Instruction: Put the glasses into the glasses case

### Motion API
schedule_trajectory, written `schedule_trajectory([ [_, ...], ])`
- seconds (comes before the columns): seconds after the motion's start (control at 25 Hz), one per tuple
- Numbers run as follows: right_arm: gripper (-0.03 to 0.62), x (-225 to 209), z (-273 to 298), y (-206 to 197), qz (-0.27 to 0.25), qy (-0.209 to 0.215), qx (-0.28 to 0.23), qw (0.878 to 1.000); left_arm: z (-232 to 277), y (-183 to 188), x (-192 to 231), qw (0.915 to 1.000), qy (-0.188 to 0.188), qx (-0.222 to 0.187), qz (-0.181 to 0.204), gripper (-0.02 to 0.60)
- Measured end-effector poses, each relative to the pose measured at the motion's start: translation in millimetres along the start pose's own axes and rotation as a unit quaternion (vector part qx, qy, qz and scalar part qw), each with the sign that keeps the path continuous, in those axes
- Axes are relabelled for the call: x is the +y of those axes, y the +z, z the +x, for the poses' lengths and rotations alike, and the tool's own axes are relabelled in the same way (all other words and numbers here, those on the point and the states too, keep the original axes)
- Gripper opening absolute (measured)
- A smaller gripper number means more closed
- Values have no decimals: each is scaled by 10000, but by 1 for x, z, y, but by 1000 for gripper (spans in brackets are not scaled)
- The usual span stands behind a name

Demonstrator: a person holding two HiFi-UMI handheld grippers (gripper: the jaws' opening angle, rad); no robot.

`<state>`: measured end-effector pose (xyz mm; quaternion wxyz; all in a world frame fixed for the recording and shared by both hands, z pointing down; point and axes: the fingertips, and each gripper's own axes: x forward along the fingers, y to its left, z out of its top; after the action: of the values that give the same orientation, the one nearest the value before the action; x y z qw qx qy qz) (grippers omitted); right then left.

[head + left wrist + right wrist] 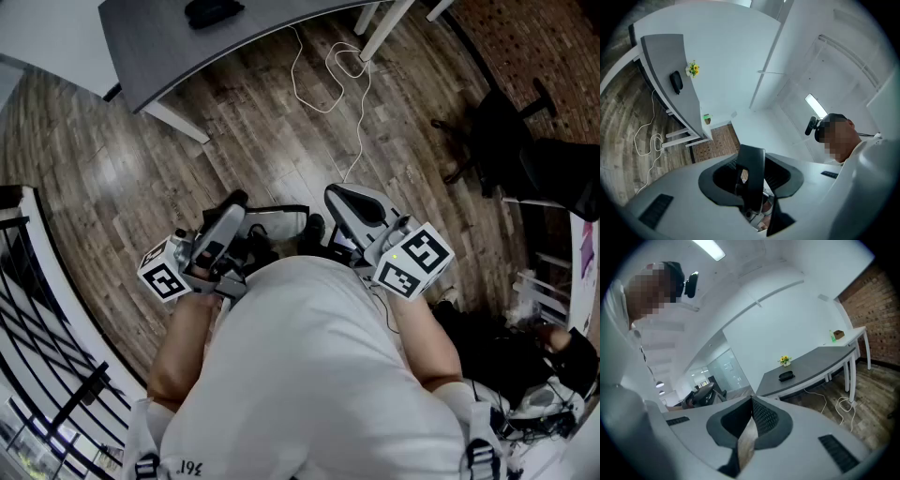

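Observation:
A dark glasses case [214,11] lies on the grey table [150,47] far ahead of me; it also shows as a small black shape in the left gripper view [676,82] and the right gripper view [786,376]. I cannot make out the glasses themselves. Both grippers are held close against the person's white-shirted body, well away from the table. The left gripper [234,202] [751,161] stands open, and I see nothing between its jaws. The right gripper [339,195] [752,404] is shut, its jaws meeting with nothing held.
A small pot of yellow flowers [693,69] stands on the table behind the case. A white cable [328,75] loops over the wooden floor near the white table legs. A black chair [506,131] is at the right and a black railing [37,328] at the left.

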<state>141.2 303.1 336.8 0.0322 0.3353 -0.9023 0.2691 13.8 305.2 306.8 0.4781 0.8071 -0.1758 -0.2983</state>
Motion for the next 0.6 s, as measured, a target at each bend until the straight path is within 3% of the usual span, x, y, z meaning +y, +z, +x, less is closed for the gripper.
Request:
schedule_trajectory([
  [0.12,11,-3,-3,3,-280,-42,16,9996,1,2,1,10000,20,-30,12,149],
  [0.48,12,-33,-17,32,-417,-286,-240,9984,5,7,0,10000,22,-29,14,149],
  [0.6,14,-27,-22,34,-760,-136,-161,9969,4,7,1,10000,26,-31,-6,149],
])
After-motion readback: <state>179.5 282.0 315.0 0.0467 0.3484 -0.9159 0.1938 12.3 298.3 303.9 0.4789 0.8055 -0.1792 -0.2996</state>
